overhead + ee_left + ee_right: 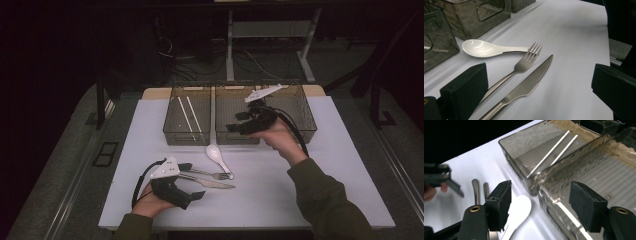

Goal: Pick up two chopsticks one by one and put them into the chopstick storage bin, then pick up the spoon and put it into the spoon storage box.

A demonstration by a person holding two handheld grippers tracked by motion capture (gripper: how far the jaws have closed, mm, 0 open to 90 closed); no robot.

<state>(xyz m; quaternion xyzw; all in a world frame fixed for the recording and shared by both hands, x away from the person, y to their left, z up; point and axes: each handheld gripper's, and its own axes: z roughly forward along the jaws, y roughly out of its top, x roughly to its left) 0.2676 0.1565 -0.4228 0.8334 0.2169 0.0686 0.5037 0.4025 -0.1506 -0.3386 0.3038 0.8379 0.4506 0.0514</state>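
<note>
A white ceramic spoon (pixel 218 157) (pixel 481 48) (pixel 520 210), a steel fork (pixel 205 173) (pixel 524 63) and a steel knife (pixel 212 183) (pixel 529 82) lie together on the white mat, in front of three smoky plastic bins. Two white chopsticks (pixel 190 117) (pixel 554 150) rest in the left bin (pixel 172 135). My left gripper (pixel 196 181) (pixel 539 87) sits low at the near left, open, its jaws standing wide on either side of the fork and knife handles without pressing them. My right gripper (pixel 239 121) (pixel 541 205) hovers open over the front wall of the middle bin (pixel 237 140), nothing between its jaws.
The right bin (pixel 305 120) stands behind my right hand. The white mat (pixel 325 165) stretches bare to the right and along the near edge. Beyond the table are cables and desk legs on a dark floor.
</note>
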